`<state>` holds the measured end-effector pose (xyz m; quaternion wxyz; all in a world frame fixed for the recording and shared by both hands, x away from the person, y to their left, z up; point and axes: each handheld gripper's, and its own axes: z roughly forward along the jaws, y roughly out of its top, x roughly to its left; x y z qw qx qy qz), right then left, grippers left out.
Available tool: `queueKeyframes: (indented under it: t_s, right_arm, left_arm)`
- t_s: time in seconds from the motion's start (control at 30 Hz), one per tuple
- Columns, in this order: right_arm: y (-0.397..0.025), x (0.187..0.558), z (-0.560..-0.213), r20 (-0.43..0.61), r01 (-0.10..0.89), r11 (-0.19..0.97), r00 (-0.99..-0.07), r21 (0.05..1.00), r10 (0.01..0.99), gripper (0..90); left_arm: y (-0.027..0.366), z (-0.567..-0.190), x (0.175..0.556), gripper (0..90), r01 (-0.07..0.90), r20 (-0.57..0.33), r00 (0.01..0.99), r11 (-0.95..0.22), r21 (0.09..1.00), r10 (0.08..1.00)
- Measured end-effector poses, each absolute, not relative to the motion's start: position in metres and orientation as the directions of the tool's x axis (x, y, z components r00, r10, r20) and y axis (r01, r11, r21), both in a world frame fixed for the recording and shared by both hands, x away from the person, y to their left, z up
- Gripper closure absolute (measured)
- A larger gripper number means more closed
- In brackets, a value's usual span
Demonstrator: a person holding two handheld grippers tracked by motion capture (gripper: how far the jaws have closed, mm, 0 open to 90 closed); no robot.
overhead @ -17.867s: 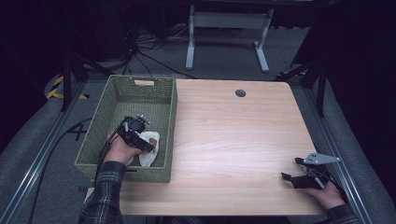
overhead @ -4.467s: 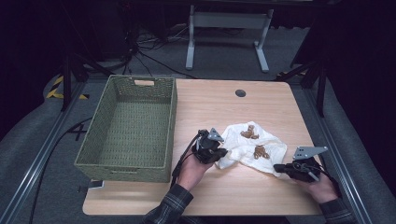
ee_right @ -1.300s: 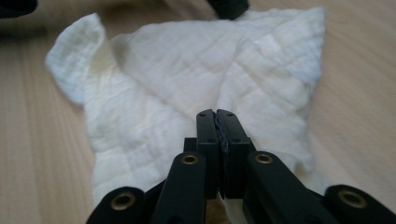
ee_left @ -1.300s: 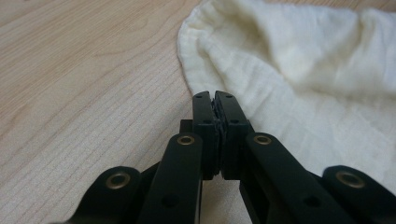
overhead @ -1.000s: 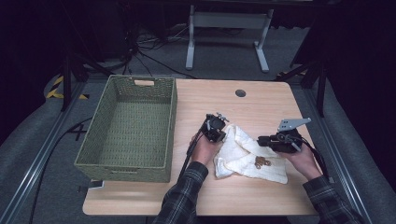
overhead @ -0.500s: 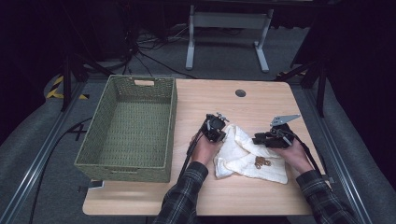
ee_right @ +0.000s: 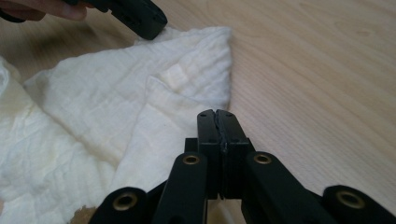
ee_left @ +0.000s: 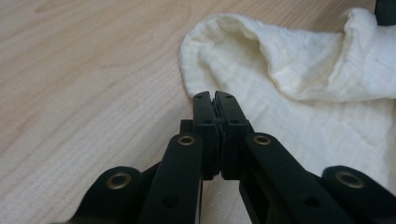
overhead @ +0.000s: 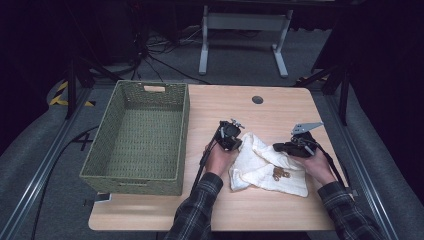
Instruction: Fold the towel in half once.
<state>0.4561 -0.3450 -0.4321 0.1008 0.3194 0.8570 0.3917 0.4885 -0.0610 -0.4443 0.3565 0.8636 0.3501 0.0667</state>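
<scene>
A cream cloth [overhead: 265,165] lies rumpled and partly folded on the tabletop [overhead: 250,210], to the right of a green woven basket [overhead: 140,137]. A small brown print [overhead: 280,173] shows on its near right part. The left gripper [overhead: 231,136] sits at the cloth's upper left edge; in the left gripper view its fingers [ee_left: 205,121] are pressed together, their tips at a rolled cloth edge [ee_left: 219,51], and it is hard to tell whether any fabric is caught between them. The right gripper [overhead: 291,147] is at the cloth's upper right; in the right gripper view its fingers [ee_right: 208,130] are likewise closed, tips over a folded corner of the cloth [ee_right: 187,112], with the other gripper [ee_right: 135,16] beyond. Compared with half a second ago, the right gripper has moved a little nearer the person and lower, while the left gripper and the cloth lie much as they did. Several seconds ago the cloth lay more spread out, with the brown print facing up nearer its middle. The basket is empty.
</scene>
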Motion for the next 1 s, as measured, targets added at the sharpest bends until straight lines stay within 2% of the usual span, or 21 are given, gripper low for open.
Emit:
queueKeyframes:
  t_s: [0.4,0.67,0.87,0.9,1.0]
  right_arm:
    - [-0.380,0.478,-0.404,0.013,0.466,0.438,-0.696,0.769,0.718,89.8]
    - [-0.403,0.503,-0.407,-0.005,0.504,0.407,-0.623,0.762,0.782,89.8]
    - [-0.413,0.517,-0.420,-0.008,0.550,0.391,-0.573,0.737,0.820,89.2]
    - [-0.413,0.519,-0.422,-0.009,0.554,0.390,-0.568,0.735,0.823,86.4]
    - [-0.413,0.517,-0.422,0.011,0.558,0.378,-0.571,0.739,0.821,77.9]
  left_arm:
    - [-0.051,-0.414,0.508,88.2,0.552,-0.099,0.699,-0.446,0.705,0.709]
    - [-0.051,-0.410,0.528,88.1,0.556,-0.024,0.666,-0.475,0.682,0.746]
    - [-0.052,-0.418,0.540,87.3,0.574,0.000,0.645,-0.484,0.661,0.765]
    - [-0.052,-0.419,0.540,86.6,0.580,-0.017,0.643,-0.473,0.663,0.766]
    - [-0.051,-0.416,0.537,77.4,0.577,-0.024,0.640,-0.460,0.675,0.768]
